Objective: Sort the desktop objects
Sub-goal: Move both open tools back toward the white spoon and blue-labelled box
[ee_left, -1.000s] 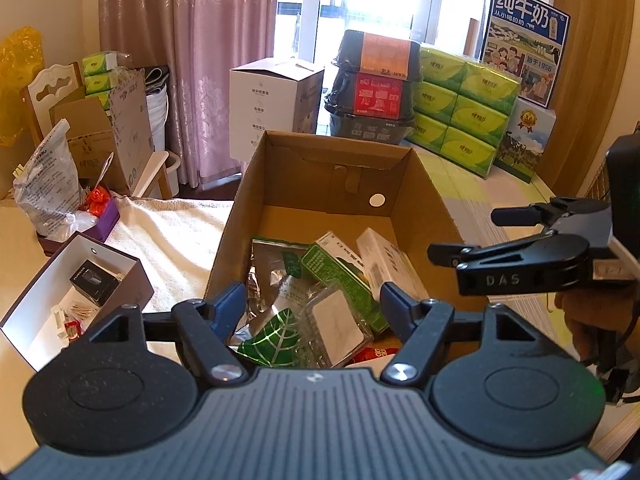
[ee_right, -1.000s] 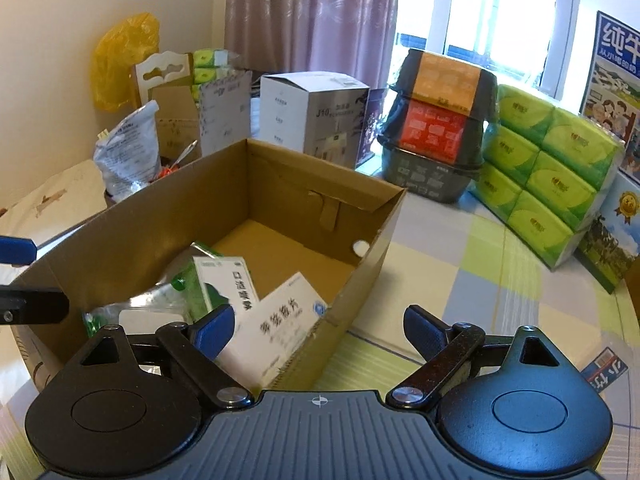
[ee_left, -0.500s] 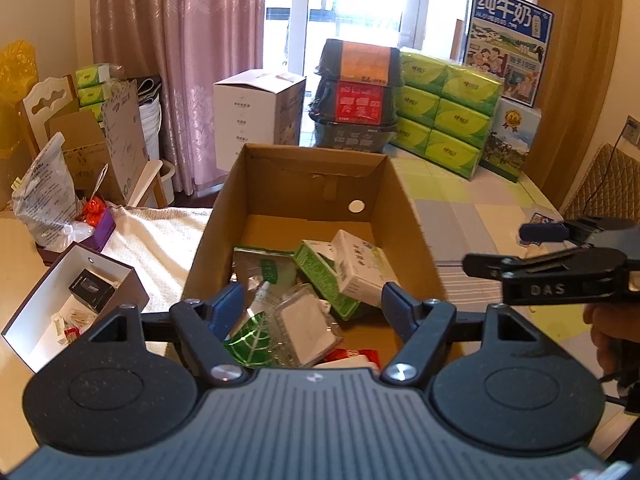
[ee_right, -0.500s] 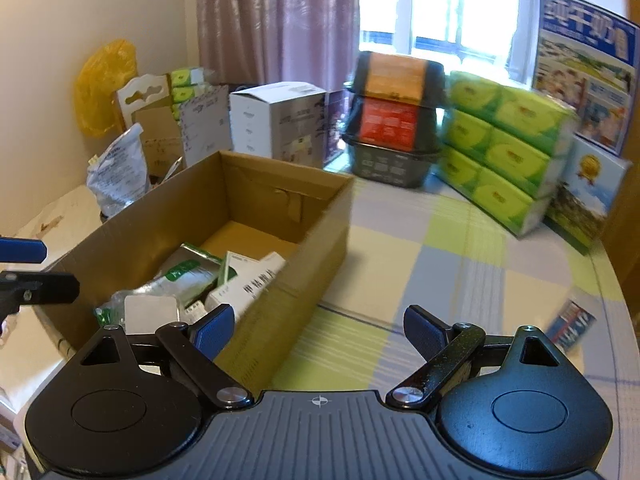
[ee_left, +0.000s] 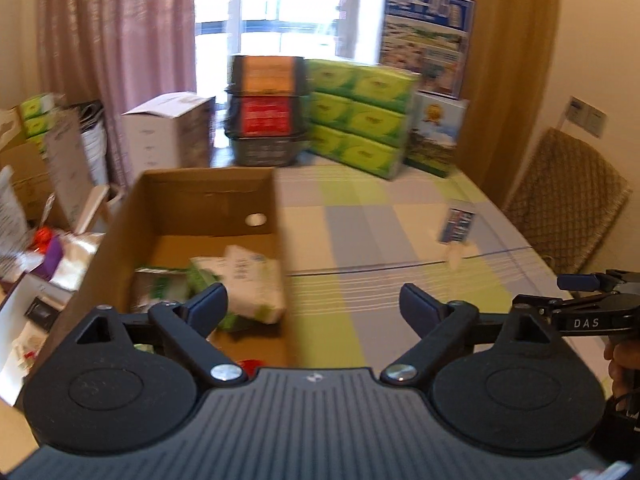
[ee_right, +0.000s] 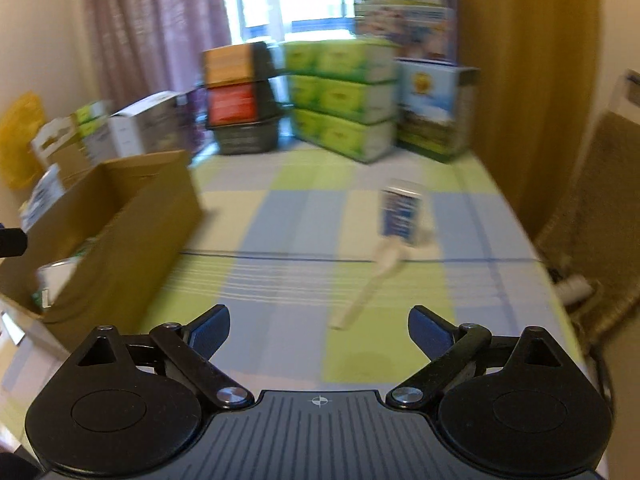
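Checkered tablecloth (ee_left: 360, 216) in green, blue and cream covers the table in the left wrist view, with a pink curtain (ee_left: 116, 40) and a bright window behind. Left gripper (ee_left: 314, 306) hangs above the table with its jaws spread wide and nothing between them. Cardboard box (ee_left: 200, 196) sits to the left, open on top, and holds a heap of white and green packets (ee_left: 244, 280); it's all a bit blurry so I can't read any labels. Out on the cloth, well apart from the box, a small blue pack (ee_left: 457, 225) lies with something white just beside it. At the back there's a stack of green tissue packs (ee_left: 360, 120), a dark basket (ee_left: 266, 108) with orange and red labels, and a white carton (ee_left: 168, 132). Right gripper (ee_left: 580, 300) pokes in at the right edge, side-on, with a hand (ee_left: 622, 360) under it.

Right wrist view is blurrier. Right gripper (ee_right: 318, 326) is also spread wide and empty, above the cloth (ee_right: 280, 216). The box (ee_right: 132, 224) is off to the left. The blue pack (ee_right: 402, 212) is ahead and a bit right, and a white spoon (ee_right: 372, 280) lies touching its near end, handle towards the camera. Tissue packs (ee_right: 340, 96) and the basket (ee_right: 240, 96) stand at the far end, and a wicker chair (ee_right: 600, 220) is on the right.
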Demonstrator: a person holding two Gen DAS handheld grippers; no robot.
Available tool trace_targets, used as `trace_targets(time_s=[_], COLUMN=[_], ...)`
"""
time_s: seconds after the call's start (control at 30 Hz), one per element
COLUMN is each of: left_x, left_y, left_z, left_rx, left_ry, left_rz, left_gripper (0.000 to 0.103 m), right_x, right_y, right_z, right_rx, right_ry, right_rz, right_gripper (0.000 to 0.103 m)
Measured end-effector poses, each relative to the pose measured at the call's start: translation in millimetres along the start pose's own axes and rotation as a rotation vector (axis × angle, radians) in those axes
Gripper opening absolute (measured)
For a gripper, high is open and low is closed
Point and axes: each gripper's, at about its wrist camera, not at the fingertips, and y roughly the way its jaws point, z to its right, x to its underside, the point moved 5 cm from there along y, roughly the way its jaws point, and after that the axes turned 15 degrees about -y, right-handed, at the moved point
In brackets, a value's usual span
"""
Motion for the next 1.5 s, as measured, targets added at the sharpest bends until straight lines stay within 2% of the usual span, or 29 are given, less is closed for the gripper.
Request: trace_targets(time_s=[0.13, 0.33, 0.57, 0.8, 1.07, 1.2, 1.27, 1.33, 1.5], left_x=[9.6, 29.9, 45.0, 45.5, 44.1, 42.6, 42.7, 43.0, 35.9], left_y=[13.3, 32.1, 62.5, 108.5, 179.2, 209.9, 224.5, 235.4, 252.0], left_z=[39.4, 86.6, 113.1, 119.0, 107.2, 100.0, 94.5, 91.1, 91.3], left_rx=[0.039, 0.080, 0.086, 0.065, 0.035, 0.027, 0.022, 0.018, 0.036], left_ry=[0.031, 0.078, 0.081, 0.062, 0.005, -0.025, -0.045, -0.050, -0.054], left_rz=[-0.014, -0.054, -0.076, -0.082, -0.095, -0.081, -0.084, -0.089, -0.084], left_gripper=[0.098, 0.099, 0.099, 0.099, 0.099, 0.099, 0.099, 0.099, 0.099], right_x=[15.2, 27.7, 35.4, 35.4, 28.8, 26.3, 26.6, 25.6, 14.0], right_y=[-20.5, -46.4, -45.9, -7.5, 68.2, 100.6, 115.7, 129.6, 156.4], right_z=[34.6, 69.4, 97.8, 104.4, 92.2, 86.9, 87.7, 89.3, 87.4], right_rx=[0.047, 0.087, 0.104, 0.105, 0.070, 0.069, 0.080, 0.075, 0.076], right_ry=[0.044, 0.096, 0.163, 0.200, 0.188, 0.141, 0.134, 0.153, 0.144], right_rz=[0.001, 0.022, 0.055, 0.056, 0.025, 0.027, 0.020, 0.011, 0.024], right_gripper=[0.094, 0.094, 0.095, 0.095, 0.094, 0.087, 0.076, 0.072, 0.068])
